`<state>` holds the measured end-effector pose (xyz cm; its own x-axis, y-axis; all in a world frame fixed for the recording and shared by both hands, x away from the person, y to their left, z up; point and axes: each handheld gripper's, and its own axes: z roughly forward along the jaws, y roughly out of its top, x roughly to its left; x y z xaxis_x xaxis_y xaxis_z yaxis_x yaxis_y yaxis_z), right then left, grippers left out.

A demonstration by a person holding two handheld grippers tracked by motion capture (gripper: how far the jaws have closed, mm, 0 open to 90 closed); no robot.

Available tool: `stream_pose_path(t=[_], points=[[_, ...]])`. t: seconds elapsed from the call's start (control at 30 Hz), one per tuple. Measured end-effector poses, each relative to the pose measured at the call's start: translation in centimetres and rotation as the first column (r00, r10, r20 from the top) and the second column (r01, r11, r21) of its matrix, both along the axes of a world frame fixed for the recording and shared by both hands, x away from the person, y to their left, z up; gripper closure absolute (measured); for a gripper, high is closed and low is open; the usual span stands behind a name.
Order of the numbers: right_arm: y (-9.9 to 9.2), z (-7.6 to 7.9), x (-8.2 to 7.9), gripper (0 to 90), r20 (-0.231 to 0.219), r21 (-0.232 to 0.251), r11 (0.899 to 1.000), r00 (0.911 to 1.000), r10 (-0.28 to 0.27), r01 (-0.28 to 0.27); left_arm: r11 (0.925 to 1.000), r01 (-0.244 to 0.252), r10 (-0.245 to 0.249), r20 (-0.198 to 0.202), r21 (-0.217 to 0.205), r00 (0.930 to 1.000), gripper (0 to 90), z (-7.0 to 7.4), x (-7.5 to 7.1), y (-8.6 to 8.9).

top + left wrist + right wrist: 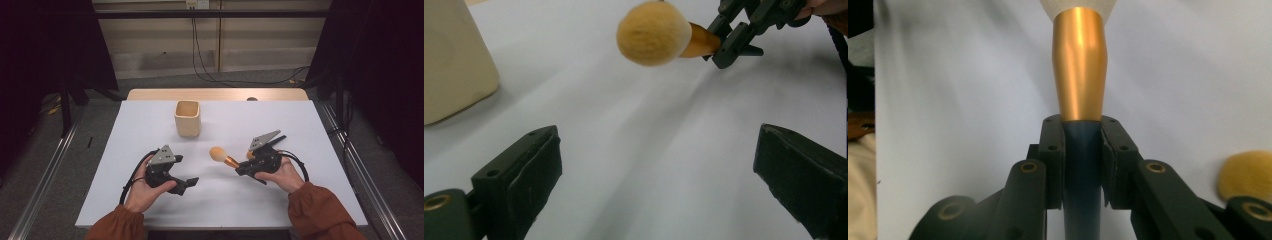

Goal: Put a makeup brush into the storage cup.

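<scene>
White tabletop amid dark curtains; right tool clamped on brush, left tool agape.

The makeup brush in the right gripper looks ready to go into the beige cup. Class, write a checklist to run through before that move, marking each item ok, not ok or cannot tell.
1. Right gripper shut on the makeup brush, jaws clamped on the dark handle below the gold ferrule: ok.
2. Brush lifted off the table, head casting a shadow below it in the left gripper view: ok.
3. Beige cup upright with its mouth open: ok.
4. Cup empty inside: cannot tell, its bottom is hidden.
5. Left gripper open, holding nothing, away from the path between brush and cup: ok.
6. Which end faces the cup: the fluffy head leads, the handle is in the jaws.
</scene>
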<state>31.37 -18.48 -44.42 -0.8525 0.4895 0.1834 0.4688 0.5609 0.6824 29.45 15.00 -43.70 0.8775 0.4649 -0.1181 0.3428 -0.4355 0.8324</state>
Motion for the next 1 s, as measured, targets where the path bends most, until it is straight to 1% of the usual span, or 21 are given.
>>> stream_pose_path(t=[0.07, 0.13, 0.17, 0.2, 0.27, 0.53, 0.63, 0.67, 0.7, 0.73, 0.8, 0.9, 0.93, 1.0], points=[[0.0, 0.17, -0.1, 75.1, 0.026, 0.032, 0.999, 0.9997, -0.006, 0.005, 0.9999, -0.011, 0.011, 0.005, -0.003, 0.9999, 6.1, -0.08, 0.01, 0.12], [-0.02, 0.21, -0.11, 75.1, 0.04, 0.039, 0.999, 0.9991, -0.012, 0.011, 0.9999, -0.015, 0.015, 0.008, -0.005, 0.9998, 6.0, -0.13, 0.0, 0.19], [-0.01, 0.15, -0.13, 75.1, 0.04, 0.053, 0.998, 0.9991, -0.016, 0.014, 0.9998, -0.018, 0.018, 0.01, -0.002, 0.9998, 6.1, -0.15, -0.02, 0.21], [-0.01, 0.07, -0.14, 75.1, 0.042, 0.061, 0.998, 0.999, -0.014, 0.012, 0.9997, -0.02, 0.02, 0.005, -0.01, 0.9998, 6.1, -0.23, -0.06, 0.16], [0.08, -0.17, -0.24, 75.1, 0.049, 0.064, 0.998, 0.9988, -0.012, 0.008, 0.9998, -0.02, 0.02, 0.016, -0.002, 0.9997, 5.9, -0.33, -0.08, 0.14], [0.24, -0.59, -0.6, 75.1, 0.061, 0.113, 0.994, 0.9979, -0.018, 0.011, 0.9995, -0.028, 0.028, 0.018, -0.012, 0.9994, 5.6, -0.65, -0.24, 0.05], [0.29, -0.5, -0.68, 75.0, 0.066, 0.143, 0.99, 0.9976, -0.022, 0.013, 0.9995, -0.03, 0.03, 0.028, -0.01, 0.9991, 5.6, -0.65, -0.25, 0.08], [0.3, -0.47, -0.68, 75.0, 0.061, 0.158, 0.987, 0.9979, -0.022, 0.013, 0.9994, -0.031, 0.031, 0.026, -0.014, 0.9992, 5.5, -0.68, -0.26, 0.06], [0.31, -0.46, -0.69, 75.0, 0.058, 0.163, 0.987, 0.9981, -0.024, 0.014, 0.9993, -0.034, 0.034, 0.026, -0.016, 0.9991, 5.5, -0.71, -0.26, 0.04], [0.33, -0.46, -0.71, 75.1, 0.057, 0.169, 0.985, 0.998, -0.026, 0.016, 0.9992, -0.035, 0.036, 0.015, -0.02, 0.9993, 5.6, -0.76, -0.18, 0.06], [0.34, -0.49, -0.74, 75.1, 0.06, 0.192, 0.981, 0.9977, -0.029, 0.017, 0.9991, -0.034, 0.034, 0.01, -0.025, 0.9994, 5.5, -0.82, -0.12, 0.06], [0.33, -0.38, -0.84, 75.1, 0.066, 0.225, 0.974, 0.9972, -0.033, 0.018, 0.9992, -0.033, 0.034, 0.019, -0.022, 0.9993, 4.9, -0.81, -0.18, 0.06], [0.31, -0.34, -0.86, 75.1, 0.065, 0.235, 0.972, 0.9974, -0.031, 0.015, 0.9992, -0.033, 0.034, 0.02, -0.024, 0.9992, 4.8, -0.8, -0.2, 0.05], [0.29, -0.26, -0.93, 75.1, 0.074, 0.247, 0.969, 0.9963, -0.042, 0.023, 0.9991, -0.036, 0.036, 0.018, -0.023, 0.9992, 4.8, -0.77, -0.29, 0.02]])
